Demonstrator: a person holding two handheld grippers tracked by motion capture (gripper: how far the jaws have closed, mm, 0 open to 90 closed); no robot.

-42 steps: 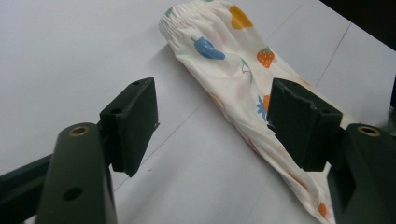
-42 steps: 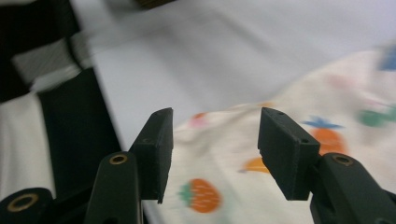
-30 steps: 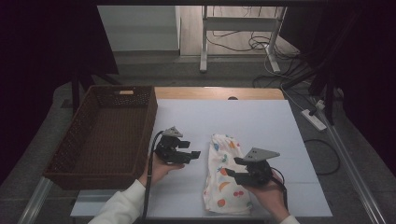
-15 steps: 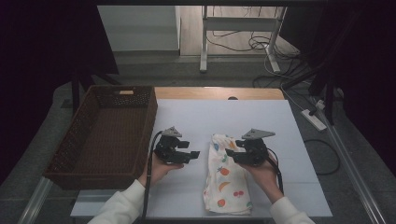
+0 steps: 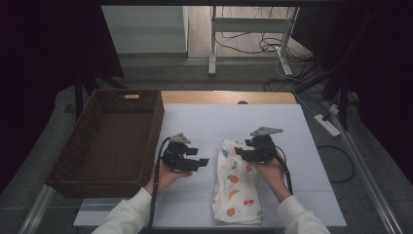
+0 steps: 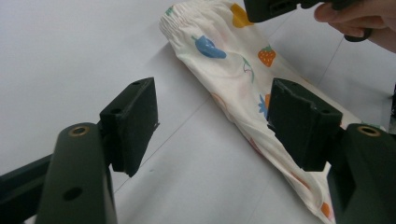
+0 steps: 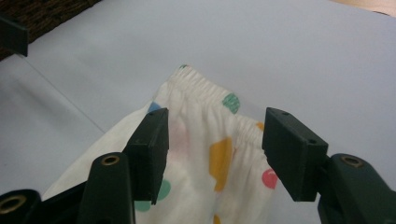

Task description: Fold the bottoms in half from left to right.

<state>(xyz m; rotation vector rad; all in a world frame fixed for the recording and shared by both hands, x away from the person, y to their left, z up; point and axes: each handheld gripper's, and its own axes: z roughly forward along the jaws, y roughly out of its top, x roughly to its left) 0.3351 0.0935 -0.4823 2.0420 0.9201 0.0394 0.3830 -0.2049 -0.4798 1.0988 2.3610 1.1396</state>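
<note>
I am holding one gripper in each hand over the white tabletop (image 5: 204, 122). The little folded pants (image 5: 237, 187) with fruit pictures are lying flat in the lower middle of the high view, with the stretchy waistband end pointing to the top of the frame.

My right gripper (image 5: 239, 152) is hanging over that waistband end. Its jaws are standing apart and pressing on nothing. In the right gripper view the waistband (image 7: 212, 93) is sitting between the two jaws, a bit past them. My left gripper (image 5: 203, 162) is waiting just left of the pants, in the middle of the high view. It is also open and holding nothing.

Here is what I am thinking could go wrong. If I am pinching too high, I may be catching only the top layer, and then the pants will be opening up instead of staying folded. If I am pushing down too hard, the jaws may be shoving the cloth along and making it bunch up. If my left gripper is coming in too fast, it may be bumping my right one. The brown basket (image 5: 104, 141) is sitting at the left, well apart, so a loose pinch could be dropping the pants on the way.
</note>
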